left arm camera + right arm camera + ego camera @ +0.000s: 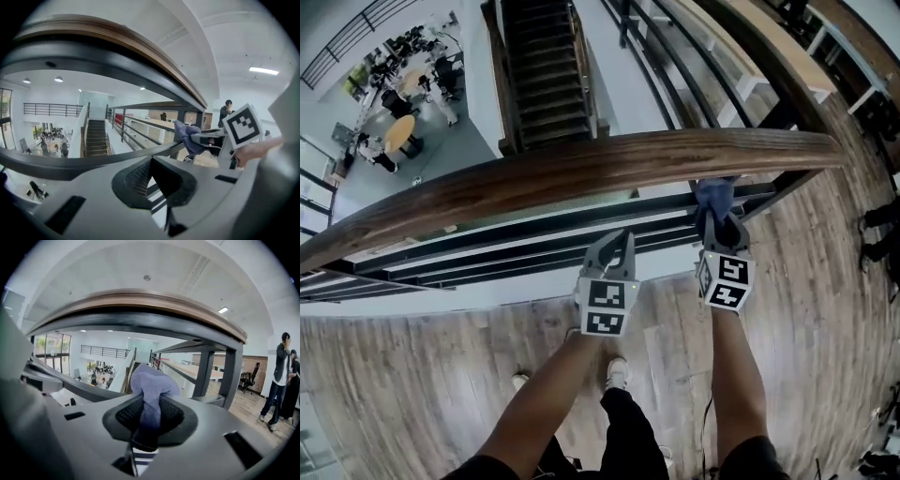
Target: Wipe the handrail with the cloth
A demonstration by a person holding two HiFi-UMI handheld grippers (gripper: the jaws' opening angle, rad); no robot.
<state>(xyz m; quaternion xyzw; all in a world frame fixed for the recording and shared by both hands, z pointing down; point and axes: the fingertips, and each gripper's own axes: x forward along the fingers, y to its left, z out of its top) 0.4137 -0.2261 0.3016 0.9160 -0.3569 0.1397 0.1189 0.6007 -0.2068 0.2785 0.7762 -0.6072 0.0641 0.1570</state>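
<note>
A long wooden handrail [581,169] on black metal rails crosses the head view from lower left to upper right. My right gripper [717,220] is shut on a blue cloth [713,195], held just under the rail's near edge. The same cloth [151,390] bunches out between the jaws in the right gripper view, with the handrail [140,303] arching above it. My left gripper [617,251] is shut and holds nothing, lower and to the left of the cloth. In the left gripper view the handrail [117,40] runs overhead and the cloth [188,136] shows at the right.
Beyond the railing a staircase [546,75] drops to a lower floor with tables and people [403,103]. Black horizontal bars [534,234] run below the handrail. Wooden flooring [412,375] is underfoot. Two people [283,380] stand at the far right.
</note>
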